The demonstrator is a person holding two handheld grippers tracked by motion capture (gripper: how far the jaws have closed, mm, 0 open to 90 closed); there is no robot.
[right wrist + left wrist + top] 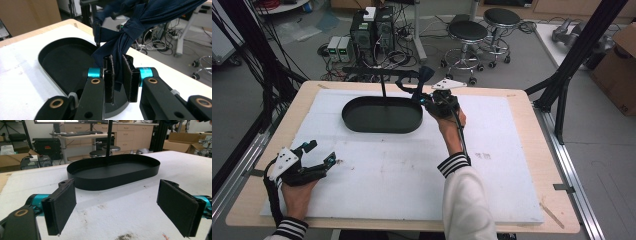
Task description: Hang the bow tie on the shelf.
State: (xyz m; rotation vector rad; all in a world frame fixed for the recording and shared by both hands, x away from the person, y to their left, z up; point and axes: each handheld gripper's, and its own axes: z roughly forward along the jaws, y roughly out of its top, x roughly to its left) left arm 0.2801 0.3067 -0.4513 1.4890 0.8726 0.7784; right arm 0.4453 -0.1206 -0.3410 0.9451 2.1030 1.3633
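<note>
A black oval tray (382,129) lies at the back middle of the white board, and a thin black post (383,85) rises from it to a crossbar. A dark blue cloth (130,32) hangs knotted from that bar, over the tray's right end. My right gripper (119,75) is shut on the cloth's lower end; in the high view this gripper (419,97) sits at the tray's right rim. My left gripper (323,151) rests near the board's front left, open and holding nothing. In the left gripper view its pads (62,207) frame the tray (117,178) from a distance.
The white foam board (392,175) covers most of the wooden table (552,200). Black frame struts (572,55) stand at the right and left edges. Stools (467,35), computers and cables sit on the floor behind the table.
</note>
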